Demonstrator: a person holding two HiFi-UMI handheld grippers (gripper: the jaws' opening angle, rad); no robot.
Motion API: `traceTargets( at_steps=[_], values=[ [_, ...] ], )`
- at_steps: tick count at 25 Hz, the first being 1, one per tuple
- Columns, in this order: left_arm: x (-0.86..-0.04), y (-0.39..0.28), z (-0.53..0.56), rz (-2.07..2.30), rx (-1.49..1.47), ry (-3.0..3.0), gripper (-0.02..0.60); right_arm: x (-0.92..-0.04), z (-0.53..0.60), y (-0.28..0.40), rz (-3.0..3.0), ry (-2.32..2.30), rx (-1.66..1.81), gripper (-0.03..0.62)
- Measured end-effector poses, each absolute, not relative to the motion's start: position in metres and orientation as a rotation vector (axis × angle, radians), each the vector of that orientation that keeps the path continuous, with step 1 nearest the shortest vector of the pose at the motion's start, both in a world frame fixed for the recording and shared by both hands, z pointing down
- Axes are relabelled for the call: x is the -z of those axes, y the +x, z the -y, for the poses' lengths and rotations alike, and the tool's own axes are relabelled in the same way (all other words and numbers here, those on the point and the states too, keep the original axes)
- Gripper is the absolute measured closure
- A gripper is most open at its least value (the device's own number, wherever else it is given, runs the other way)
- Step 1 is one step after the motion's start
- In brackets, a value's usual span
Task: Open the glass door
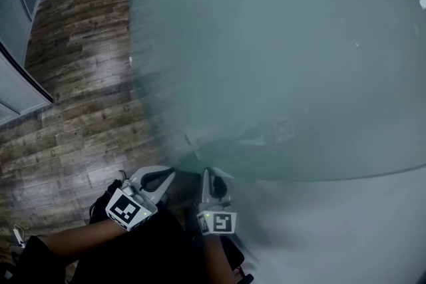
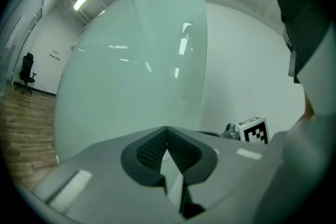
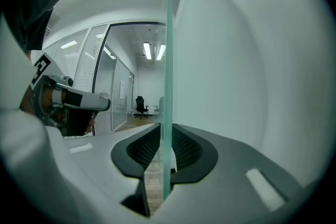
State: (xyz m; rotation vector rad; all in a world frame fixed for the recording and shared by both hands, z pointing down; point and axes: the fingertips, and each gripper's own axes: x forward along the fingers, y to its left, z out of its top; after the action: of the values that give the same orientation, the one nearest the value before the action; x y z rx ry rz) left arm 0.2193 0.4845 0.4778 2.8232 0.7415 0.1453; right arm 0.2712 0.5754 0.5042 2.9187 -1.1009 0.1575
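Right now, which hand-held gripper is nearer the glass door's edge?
Right. The right hand-held gripper grips the glass door by its edge, pane between its jaws. The left hand-held gripper, shut and empty, sits beside it, off the edge.

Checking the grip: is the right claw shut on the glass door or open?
Shut: the edge of the glass door stands inside the right claw, its pads pressing both faces.
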Motion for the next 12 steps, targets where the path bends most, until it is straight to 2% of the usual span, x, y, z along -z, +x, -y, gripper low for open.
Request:
traceTargets(
  at_steps=[5,9,12],
  values=[
    [-0.476,0.221,-0.498,-0.758,-0.116,2.84,0.581,-0.512,-0.588,0.282,1.113,2.883,-0.17,0.525],
    [-0.467,0.264,-0.516,-0.704,-0.12,2.851,0.581,-0.506,-0.606,0.332,1.137,2.892,-0.199,0.523],
    [-0.464,0.268,-0.516,-0.674,-0.118,2.856,0.581,-0.502,-0.607,0.339,1.156,2.882,-0.193,0.523]
  ],
)
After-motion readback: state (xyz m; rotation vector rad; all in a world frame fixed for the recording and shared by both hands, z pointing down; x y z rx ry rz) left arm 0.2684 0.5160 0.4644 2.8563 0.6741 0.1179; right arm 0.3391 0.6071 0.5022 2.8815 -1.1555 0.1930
